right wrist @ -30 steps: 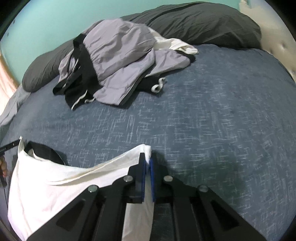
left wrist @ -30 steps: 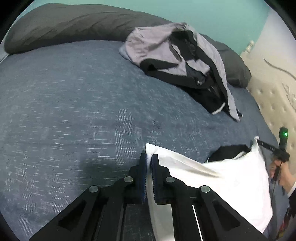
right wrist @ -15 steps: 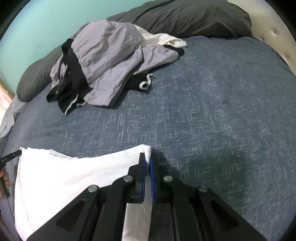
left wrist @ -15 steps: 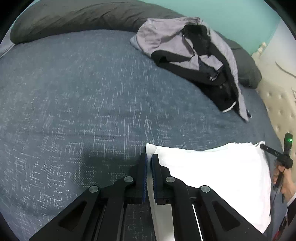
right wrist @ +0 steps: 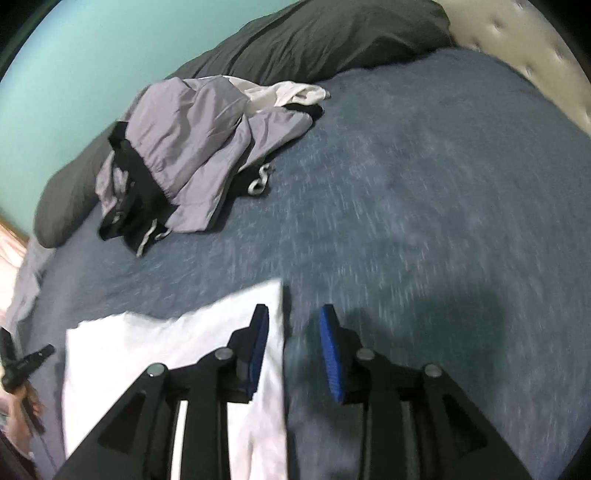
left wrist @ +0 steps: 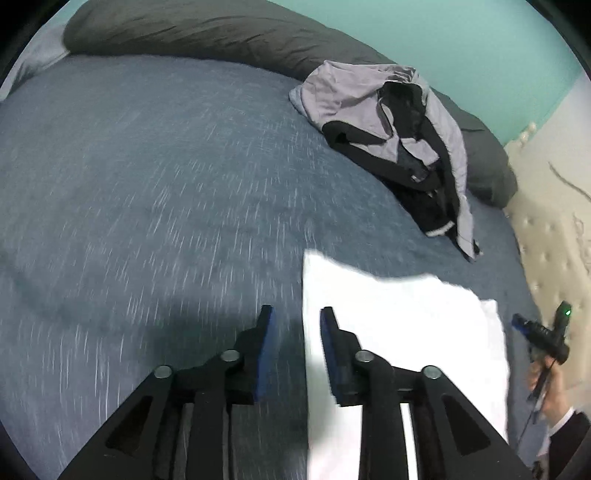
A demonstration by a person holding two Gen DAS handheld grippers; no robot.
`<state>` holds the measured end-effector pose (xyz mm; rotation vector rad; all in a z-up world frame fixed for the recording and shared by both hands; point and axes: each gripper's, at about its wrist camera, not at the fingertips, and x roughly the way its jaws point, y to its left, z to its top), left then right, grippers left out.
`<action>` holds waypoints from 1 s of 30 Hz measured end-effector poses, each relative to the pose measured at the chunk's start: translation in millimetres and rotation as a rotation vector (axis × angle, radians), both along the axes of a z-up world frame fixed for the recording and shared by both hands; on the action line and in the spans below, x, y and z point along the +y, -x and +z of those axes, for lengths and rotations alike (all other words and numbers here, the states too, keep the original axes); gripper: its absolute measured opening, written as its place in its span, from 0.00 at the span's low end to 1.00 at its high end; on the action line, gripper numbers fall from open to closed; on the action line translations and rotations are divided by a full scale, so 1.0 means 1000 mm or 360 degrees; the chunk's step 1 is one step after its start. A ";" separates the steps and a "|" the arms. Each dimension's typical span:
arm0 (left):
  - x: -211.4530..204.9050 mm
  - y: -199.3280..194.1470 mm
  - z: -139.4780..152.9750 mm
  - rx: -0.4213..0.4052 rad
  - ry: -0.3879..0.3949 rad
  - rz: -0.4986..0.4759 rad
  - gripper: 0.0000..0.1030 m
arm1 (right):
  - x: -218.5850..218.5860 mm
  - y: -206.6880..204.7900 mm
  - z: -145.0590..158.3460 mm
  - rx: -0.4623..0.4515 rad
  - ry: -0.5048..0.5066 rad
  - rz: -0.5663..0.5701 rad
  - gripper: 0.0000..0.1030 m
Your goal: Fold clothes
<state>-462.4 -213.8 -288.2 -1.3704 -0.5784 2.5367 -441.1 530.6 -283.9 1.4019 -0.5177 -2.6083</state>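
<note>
Both claws have just been opening. The left claw [left wrist: 294,314] now stands with a clear gap between its blue pads, hanging above the left edge of the folded white garment [left wrist: 399,325]; the cloth's edge shows in the gap, but neither pad presses on it. The right claw [right wrist: 293,312] is parted about as far, over the garment's right edge [right wrist: 166,350], and it too grips nothing.

The white garment lies flat on the blue bedspread [left wrist: 147,184], near the foot of both views. The pile of grey and black clothes [left wrist: 399,140] sits well apart from it, up against the dark pillows [left wrist: 221,33].

Both views are smeared by motion, so the garment's layers and its exact outline are hard to read. Its near part is cut off by the frame and the claws' black arms. At the edge of the left view a person's hand [left wrist: 546,384] holds the other tool.

A second ago each claw pinched a corner of the white cloth, which sagged between them; now it is released and laid flat.
</note>
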 end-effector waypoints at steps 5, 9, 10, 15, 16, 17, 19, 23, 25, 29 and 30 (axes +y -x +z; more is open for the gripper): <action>0.004 -0.063 -0.005 -0.0082 -0.0044 -0.0048 0.39 | 0.005 -0.060 -0.002 -0.0078 0.0207 0.0020 0.49; 0.006 -0.112 -0.010 -0.0129 -0.0047 -0.0074 0.43 | 0.005 -0.115 -0.002 -0.0136 0.0222 0.0078 0.49; 0.007 -0.123 -0.011 -0.0147 -0.0046 -0.0084 0.43 | 0.005 -0.129 -0.002 -0.0147 0.0213 0.0090 0.49; 0.019 -0.165 -0.018 -0.0209 -0.0029 -0.0160 0.43 | 0.004 -0.187 -0.004 -0.0213 0.0220 0.0147 0.49; 0.021 -0.172 -0.019 -0.0216 -0.0031 -0.0169 0.43 | 0.004 -0.196 -0.006 -0.0233 0.0225 0.0149 0.49; 0.022 -0.177 -0.021 -0.0223 -0.0034 -0.0170 0.43 | 0.005 -0.207 -0.009 -0.0253 0.0235 0.0149 0.49; 0.023 -0.189 -0.025 -0.0244 -0.0038 -0.0176 0.43 | 0.005 -0.224 -0.015 -0.0298 0.0254 0.0149 0.49; 0.021 -0.205 -0.029 -0.0264 -0.0040 -0.0185 0.43 | 0.007 -0.253 -0.018 -0.0307 0.0265 0.0184 0.49; 0.021 -0.212 -0.031 -0.0271 -0.0036 -0.0191 0.43 | 0.010 -0.263 -0.017 -0.0280 0.0317 0.0176 0.49; 0.021 -0.220 -0.031 -0.0273 -0.0052 -0.0193 0.43 | 0.013 -0.274 -0.019 -0.0271 0.0355 0.0162 0.49; 0.022 -0.221 -0.031 -0.0272 -0.0053 -0.0193 0.43 | 0.014 -0.276 -0.019 -0.0269 0.0348 0.0162 0.47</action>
